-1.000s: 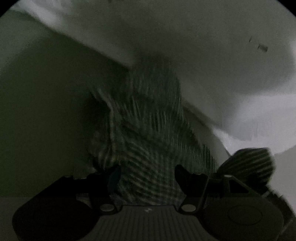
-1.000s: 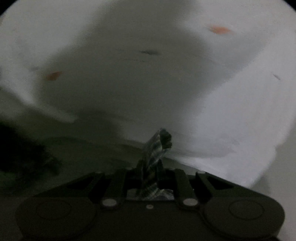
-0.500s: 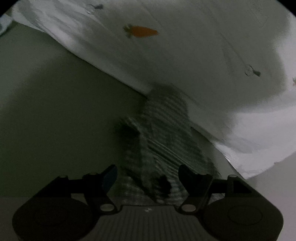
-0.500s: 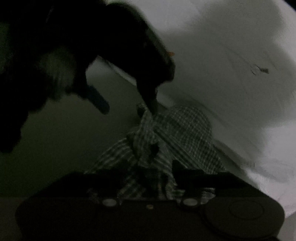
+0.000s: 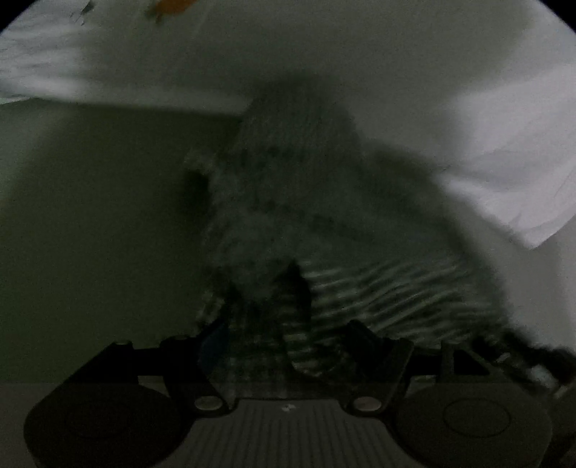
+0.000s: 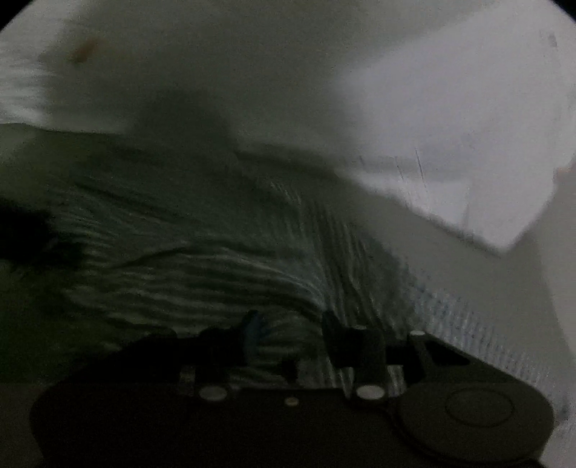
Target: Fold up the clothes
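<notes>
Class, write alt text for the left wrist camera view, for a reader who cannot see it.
A crumpled checked garment lies bunched in front of the left gripper, whose two dark fingers stand apart with cloth between them. Behind it a white sheet with a small orange print covers the top of the dim, blurred picture.
</notes>
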Action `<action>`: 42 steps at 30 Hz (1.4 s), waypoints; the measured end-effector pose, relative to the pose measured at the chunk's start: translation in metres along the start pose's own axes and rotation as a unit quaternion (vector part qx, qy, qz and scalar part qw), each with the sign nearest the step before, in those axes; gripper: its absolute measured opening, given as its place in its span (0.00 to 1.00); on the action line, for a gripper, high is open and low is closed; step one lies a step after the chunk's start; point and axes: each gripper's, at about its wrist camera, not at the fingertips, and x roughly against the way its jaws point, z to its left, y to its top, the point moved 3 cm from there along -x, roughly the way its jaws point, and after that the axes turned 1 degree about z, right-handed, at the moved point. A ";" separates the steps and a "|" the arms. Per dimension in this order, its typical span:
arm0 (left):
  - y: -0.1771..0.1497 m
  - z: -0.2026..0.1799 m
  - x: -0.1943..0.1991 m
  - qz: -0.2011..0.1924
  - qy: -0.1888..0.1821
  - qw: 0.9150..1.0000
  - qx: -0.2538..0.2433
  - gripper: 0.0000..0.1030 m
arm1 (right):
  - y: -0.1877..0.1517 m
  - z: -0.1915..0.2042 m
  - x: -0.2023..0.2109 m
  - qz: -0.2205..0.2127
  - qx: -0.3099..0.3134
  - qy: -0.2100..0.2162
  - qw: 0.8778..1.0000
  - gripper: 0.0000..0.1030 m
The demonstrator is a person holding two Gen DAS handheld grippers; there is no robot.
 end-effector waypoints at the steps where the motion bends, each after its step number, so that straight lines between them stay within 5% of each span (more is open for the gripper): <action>1: -0.003 0.001 0.000 -0.005 0.002 1.000 -0.008 0.71 | -0.002 -0.004 -0.005 0.015 -0.002 -0.003 1.000 0.37; 7: -0.002 0.004 -0.002 -0.006 0.017 1.000 -0.017 0.72 | -0.021 -0.018 0.002 0.024 0.013 -0.002 1.000 0.49; 12: -0.006 -0.010 0.013 0.001 -0.002 1.000 -0.027 0.83 | -0.028 -0.055 0.033 0.035 -0.066 0.028 0.997 0.82; 17: -0.023 -0.025 0.045 -0.020 -0.026 0.998 -0.053 0.92 | -0.057 -0.080 0.067 0.034 -0.128 0.054 0.990 0.99; 28: -0.100 -0.069 0.067 0.002 -0.082 0.991 -0.104 0.99 | -0.133 -0.117 0.113 0.054 -0.258 0.091 0.960 1.00; 32: -0.127 -0.081 0.067 0.025 -0.088 0.990 -0.106 0.99 | -0.157 -0.141 0.130 0.052 -0.264 0.039 0.962 0.97; 35: -0.133 -0.092 0.081 0.018 -0.096 0.988 -0.115 0.99 | -0.167 -0.177 0.129 0.053 -0.291 0.010 0.955 0.85; 42: -0.147 -0.128 0.076 0.014 -0.029 0.996 -0.085 0.99 | -0.173 -0.285 0.082 0.029 -0.327 -0.031 0.944 0.75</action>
